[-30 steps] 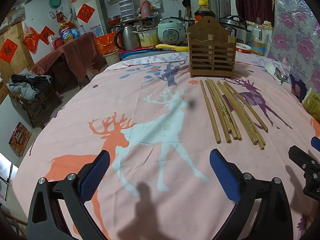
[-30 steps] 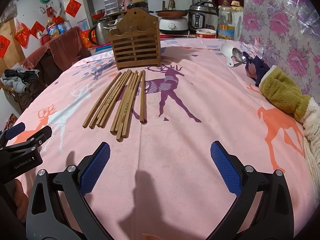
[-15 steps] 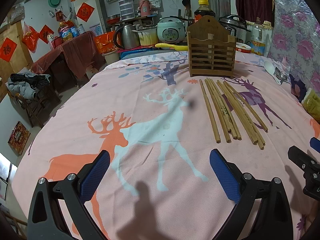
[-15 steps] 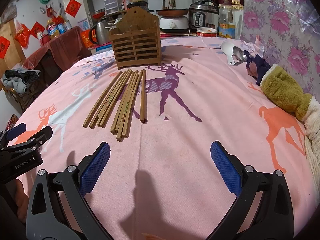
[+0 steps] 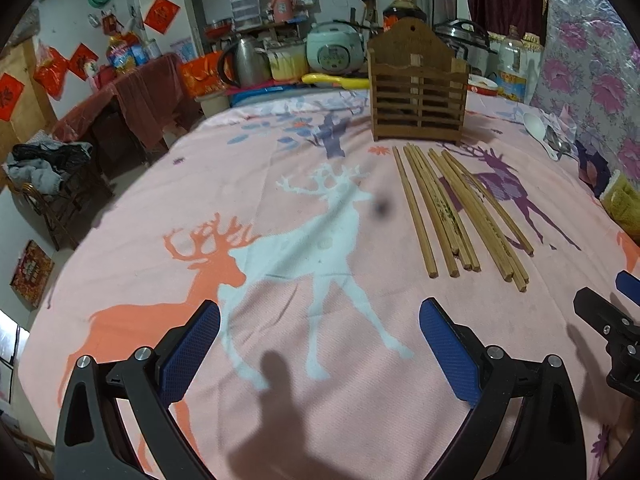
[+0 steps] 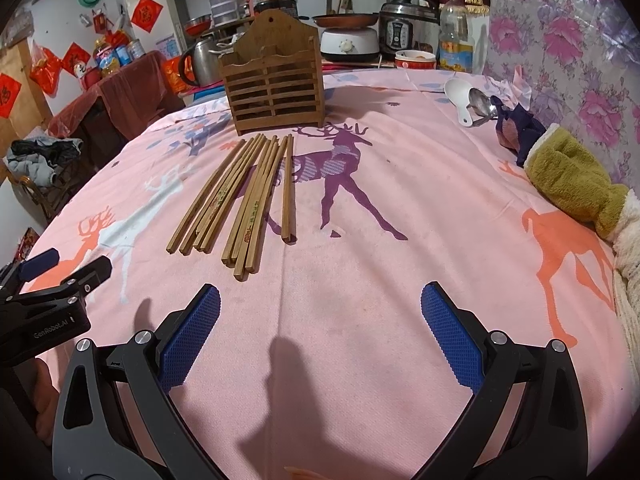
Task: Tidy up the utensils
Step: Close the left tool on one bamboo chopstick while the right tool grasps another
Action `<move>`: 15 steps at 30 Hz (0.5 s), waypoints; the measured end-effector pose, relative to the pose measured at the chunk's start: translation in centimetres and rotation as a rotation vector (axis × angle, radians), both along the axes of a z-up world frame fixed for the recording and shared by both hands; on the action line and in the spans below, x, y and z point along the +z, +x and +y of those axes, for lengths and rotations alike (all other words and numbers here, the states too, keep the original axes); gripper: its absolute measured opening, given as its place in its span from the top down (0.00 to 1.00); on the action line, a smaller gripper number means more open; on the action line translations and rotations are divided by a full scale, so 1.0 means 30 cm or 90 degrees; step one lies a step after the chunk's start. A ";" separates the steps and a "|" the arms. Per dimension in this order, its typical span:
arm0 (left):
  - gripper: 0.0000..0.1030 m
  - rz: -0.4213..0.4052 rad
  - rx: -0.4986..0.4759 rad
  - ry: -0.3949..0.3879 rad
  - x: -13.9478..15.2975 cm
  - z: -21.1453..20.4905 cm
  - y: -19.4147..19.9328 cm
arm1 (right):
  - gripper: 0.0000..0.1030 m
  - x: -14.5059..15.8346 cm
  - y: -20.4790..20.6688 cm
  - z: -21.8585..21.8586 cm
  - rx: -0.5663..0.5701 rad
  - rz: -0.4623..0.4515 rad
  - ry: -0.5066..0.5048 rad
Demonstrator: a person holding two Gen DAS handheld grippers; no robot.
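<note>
Several wooden chopsticks point(image 5: 448, 208) lie side by side on the pink deer-print tablecloth point(image 5: 280, 184), in front of a slatted wooden utensil holder point(image 5: 418, 92). They also show in the right wrist view point(image 6: 244, 196), with the holder point(image 6: 274, 84) behind them. A white spoon point(image 6: 460, 96) and a metal spoon point(image 6: 482, 104) lie at the far right. My left gripper point(image 5: 320, 344) is open and empty, near the table's front, left of the chopsticks. My right gripper point(image 6: 320, 332) is open and empty, just short of the chopstick ends.
A green and cream cloth point(image 6: 576, 184) and a dark cloth point(image 6: 516, 128) lie along the right edge. Rice cookers, a kettle point(image 5: 244, 60) and bottles stand behind the table. A chair with clothes point(image 5: 44, 172) stands off the left edge.
Both views have shifted very slightly; the grippers stay open and nothing on the table has moved.
</note>
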State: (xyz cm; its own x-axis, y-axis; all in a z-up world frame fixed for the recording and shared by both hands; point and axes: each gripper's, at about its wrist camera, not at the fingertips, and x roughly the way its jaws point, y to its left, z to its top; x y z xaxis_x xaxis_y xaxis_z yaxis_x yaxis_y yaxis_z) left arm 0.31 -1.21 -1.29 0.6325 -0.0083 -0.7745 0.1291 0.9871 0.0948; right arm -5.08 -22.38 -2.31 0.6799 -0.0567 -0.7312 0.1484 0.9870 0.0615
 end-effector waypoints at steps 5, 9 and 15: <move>0.05 0.079 -0.013 -0.055 -0.037 0.028 0.048 | 0.06 0.004 -0.001 -0.021 -0.001 0.000 0.021; 0.05 0.147 -0.027 -0.071 -0.079 0.029 0.098 | 0.06 0.006 0.014 -0.051 0.010 0.012 0.056; 0.05 0.141 -0.093 -0.007 -0.090 -0.082 0.139 | 0.06 0.044 0.149 -0.082 0.037 0.051 0.071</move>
